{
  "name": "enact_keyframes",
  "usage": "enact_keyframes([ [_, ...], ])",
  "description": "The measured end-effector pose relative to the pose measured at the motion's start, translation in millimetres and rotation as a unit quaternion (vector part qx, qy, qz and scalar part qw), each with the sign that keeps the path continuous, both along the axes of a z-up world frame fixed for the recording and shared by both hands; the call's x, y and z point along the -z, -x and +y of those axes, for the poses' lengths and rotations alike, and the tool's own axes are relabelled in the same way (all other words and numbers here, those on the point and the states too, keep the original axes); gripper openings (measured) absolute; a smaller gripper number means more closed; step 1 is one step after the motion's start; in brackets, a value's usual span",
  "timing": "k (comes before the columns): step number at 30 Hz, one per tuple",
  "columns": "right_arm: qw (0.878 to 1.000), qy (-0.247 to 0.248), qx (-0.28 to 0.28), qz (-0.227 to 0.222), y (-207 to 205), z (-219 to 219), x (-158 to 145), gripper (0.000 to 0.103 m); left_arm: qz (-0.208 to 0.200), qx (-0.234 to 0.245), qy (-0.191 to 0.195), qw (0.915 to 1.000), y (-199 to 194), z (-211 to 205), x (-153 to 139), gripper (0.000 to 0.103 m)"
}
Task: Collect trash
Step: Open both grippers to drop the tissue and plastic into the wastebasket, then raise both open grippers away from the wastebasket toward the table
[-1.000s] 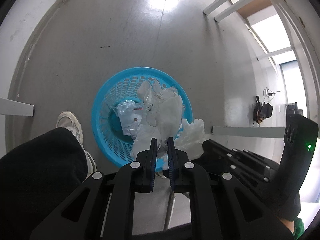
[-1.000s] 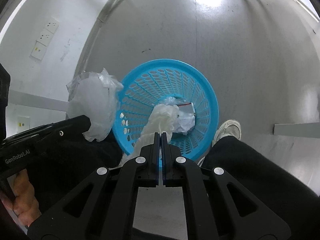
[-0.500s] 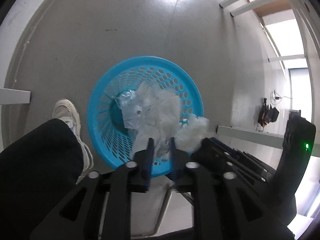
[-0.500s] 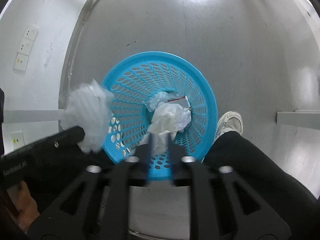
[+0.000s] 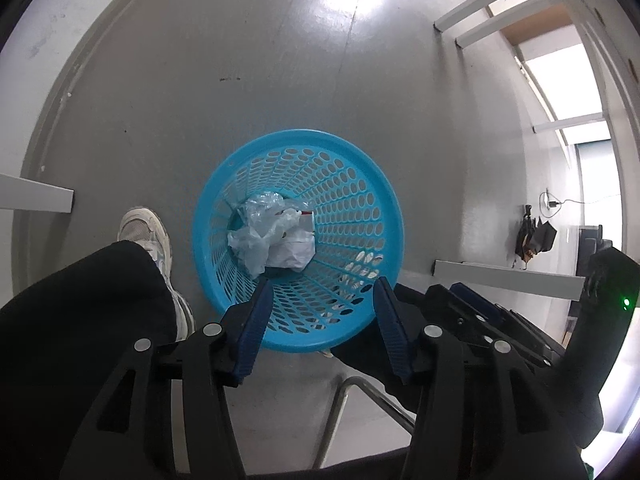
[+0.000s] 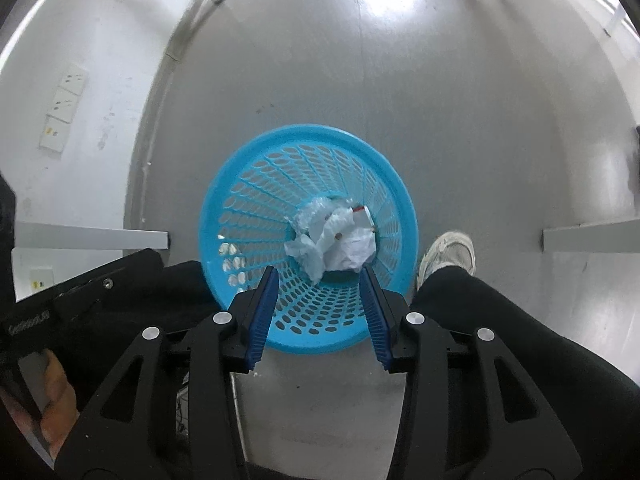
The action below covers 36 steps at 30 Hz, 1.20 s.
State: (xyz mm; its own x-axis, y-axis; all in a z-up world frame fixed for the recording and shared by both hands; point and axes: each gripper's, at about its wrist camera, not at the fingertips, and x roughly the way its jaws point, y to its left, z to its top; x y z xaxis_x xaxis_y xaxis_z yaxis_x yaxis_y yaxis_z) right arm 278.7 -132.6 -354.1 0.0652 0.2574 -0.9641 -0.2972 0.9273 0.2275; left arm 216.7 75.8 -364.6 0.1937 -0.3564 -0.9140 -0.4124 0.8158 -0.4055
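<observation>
Hovering: left gripper (image 5: 320, 316) and right gripper (image 6: 318, 304) hang above the blue perforated wastebasket (image 5: 360, 168), pointing steeply down at it.
Tool state: both sets of jaws have just been opening; they stand apart with nothing between the pads, so both are released.
Trash: crumpled clear plastic and white paper (image 5: 272, 236) lie at the bottom of the basket, inside its wall.
Surroundings: grey floor (image 5: 240, 60), a white sneaker (image 5: 146, 232) just beside the basket.
Risk, tipping: the basket looks light; a low gripper or the shoe could knock it over and spill the load.
Risk, snagging: thin film might cling to ribbed pads if they dip back in.
</observation>
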Motion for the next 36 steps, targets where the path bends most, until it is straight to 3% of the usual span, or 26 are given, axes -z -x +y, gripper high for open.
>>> enact_keyframes([
  [3,1.0,-0.024,0.005,-0.018,9,-8,-19,0.046,-0.016,-0.014,0.035,0.9992,12,6,-16,0.051],
  [5,0.999,-0.043,0.005,-0.028,16,-14,-33,0.046,-0.031,-0.015,0.037,0.9987,20,7,-29,0.051],
  [10,0.997,-0.055,-0.017,-0.057,40,-16,-61,0.048,-0.056,0.015,-0.016,0.9982,41,-3,-56,0.051],
  [13,0.994,-0.054,-0.037,-0.087,58,-19,-83,0.058,-0.076,0.04,-0.044,0.9953,54,-11,-75,0.053],
  [18,0.99,-0.05,-0.05,-0.123,82,-29,-112,0.058,-0.12,0.066,-0.094,0.9861,77,-22,-110,0.057],
  [23,0.984,-0.057,-0.055,-0.157,105,-41,-144,0.061,-0.156,0.082,-0.117,0.9773,101,-33,-138,0.064],
  [26,0.978,-0.074,-0.061,-0.185,124,-50,-171,0.068,-0.192,0.085,-0.142,0.9672,121,-38,-164,0.065],
  [29,0.969,-0.089,-0.069,-0.219,144,-59,-199,0.07,-0.254,0.075,-0.165,0.9502,142,-39,-200,0.064],
  [33,0.957,-0.105,-0.076,-0.259,166,-70,-233,0.074,-0.316,0.076,-0.171,0.9301,164,-41,-244,0.07],
  [36,0.947,-0.119,-0.081,-0.286,179,-75,-261,0.077,-0.348,0.068,-0.168,0.9198,176,-37,-269,0.073],
])
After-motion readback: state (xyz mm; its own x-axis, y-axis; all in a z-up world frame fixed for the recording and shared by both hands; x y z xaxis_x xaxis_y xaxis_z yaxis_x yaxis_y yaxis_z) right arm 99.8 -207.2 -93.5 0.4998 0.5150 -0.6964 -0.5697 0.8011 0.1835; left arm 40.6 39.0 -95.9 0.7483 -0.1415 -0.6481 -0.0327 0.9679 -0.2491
